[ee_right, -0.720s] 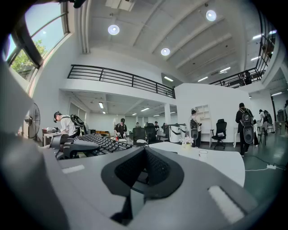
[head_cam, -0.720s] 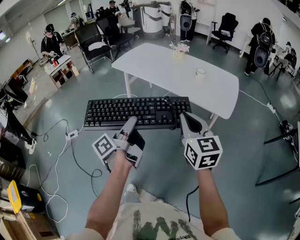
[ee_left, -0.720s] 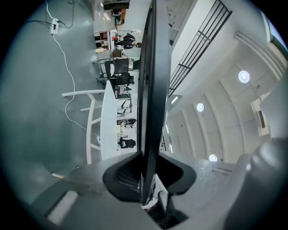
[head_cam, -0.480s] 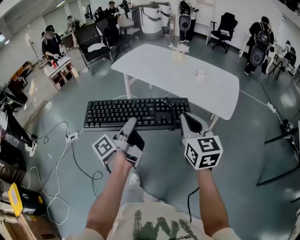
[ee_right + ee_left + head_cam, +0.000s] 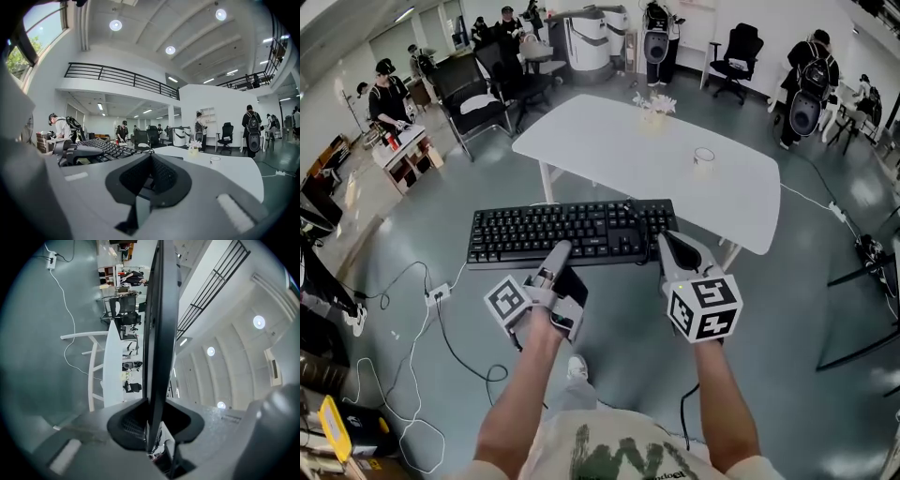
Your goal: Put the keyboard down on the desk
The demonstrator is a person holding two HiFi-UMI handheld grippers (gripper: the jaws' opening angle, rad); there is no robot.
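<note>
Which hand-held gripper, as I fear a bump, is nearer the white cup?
Right. The right hand-held gripper is at the keyboard's right end, the cup ahead of it; the left hand-held gripper grips the keyboard's near edge, farther left.

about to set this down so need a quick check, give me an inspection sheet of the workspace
surface: white table, mostly bare, ahead of the keyboard
job's things: black keyboard held in the air, short of the table
clutter: cup and flowers on the table's far part
grippers: left claw shut on keyboard's front edge; right claw jaws together at its right end, nothing seen between
cables: loose cable and power strip on the floor at left
surroundings: office chairs, people standing around
</note>
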